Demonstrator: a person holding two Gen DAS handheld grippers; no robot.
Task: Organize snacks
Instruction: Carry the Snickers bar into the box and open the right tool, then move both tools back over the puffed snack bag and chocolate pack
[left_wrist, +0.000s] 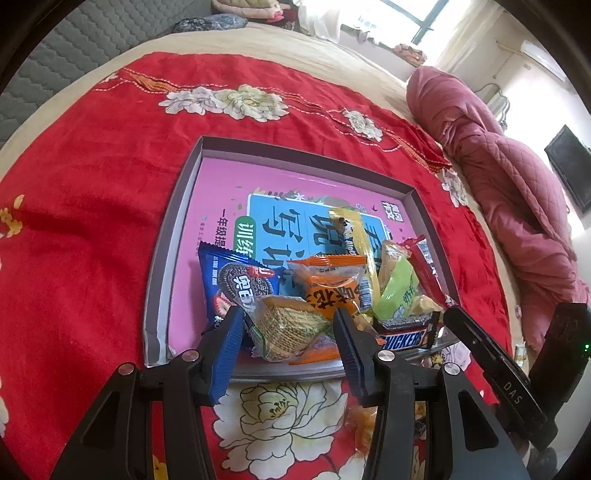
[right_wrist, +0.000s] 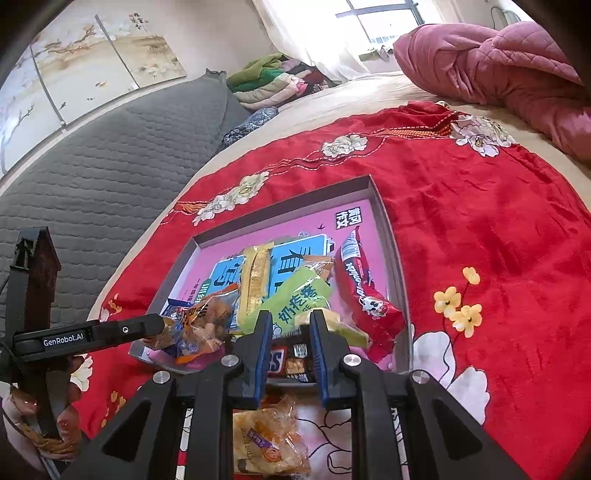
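A shallow grey box (left_wrist: 173, 221) with a pink book cover as its floor lies on a red flowered cloth. Several snacks are piled at its near end: a blue Oreo pack (left_wrist: 236, 284), an orange pack (left_wrist: 328, 288), a yellow bar (left_wrist: 356, 236), a green pack (left_wrist: 399, 291), a red pack (right_wrist: 365, 291). My left gripper (left_wrist: 288, 328) has its jaws around a clear cracker pack (left_wrist: 291, 328), touching its sides. My right gripper (right_wrist: 288, 325) is shut on a Snickers bar (right_wrist: 291, 360) at the box's near rim; the bar also shows in the left wrist view (left_wrist: 406, 336).
A loose bread pack (right_wrist: 269, 439) lies on the cloth under my right gripper, outside the box. A pink quilt (left_wrist: 509, 184) is heaped to the right. A grey padded headboard (right_wrist: 103, 166) and folded clothes (right_wrist: 280, 81) are behind the bed.
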